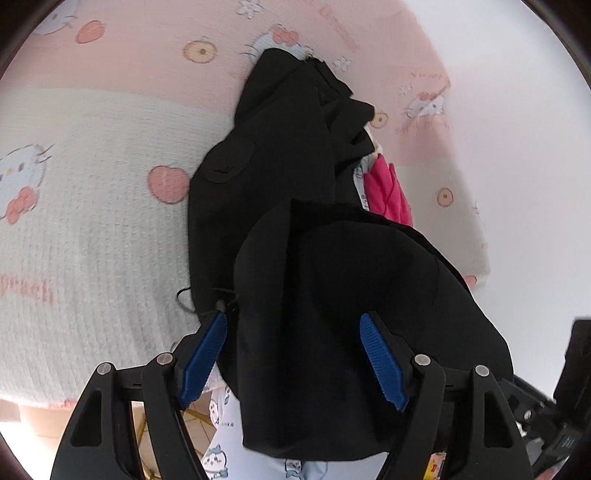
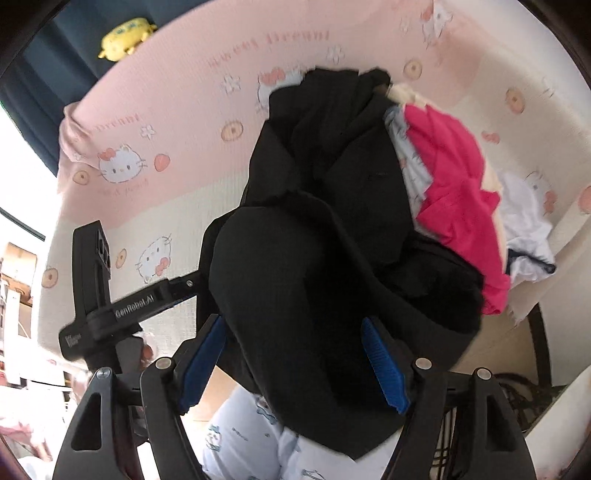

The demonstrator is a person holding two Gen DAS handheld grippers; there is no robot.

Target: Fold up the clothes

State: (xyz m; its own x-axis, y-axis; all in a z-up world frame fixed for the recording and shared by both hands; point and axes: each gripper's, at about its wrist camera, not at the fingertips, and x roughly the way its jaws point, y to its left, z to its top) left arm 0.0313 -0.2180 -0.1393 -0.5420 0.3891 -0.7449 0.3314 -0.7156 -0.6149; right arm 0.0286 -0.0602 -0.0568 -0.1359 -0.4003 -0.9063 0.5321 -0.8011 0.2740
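Both grippers, left gripper & right gripper, spread wide, black garment draped between fingers, ungripped. Right view only: white garment beyond pink garment, plus yellow plush.

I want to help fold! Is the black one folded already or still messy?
Still messy. The black garment lies bunched and creased on the pink cartoon-cat blanket, its near end doubled over and hanging off the edge between both open grippers.
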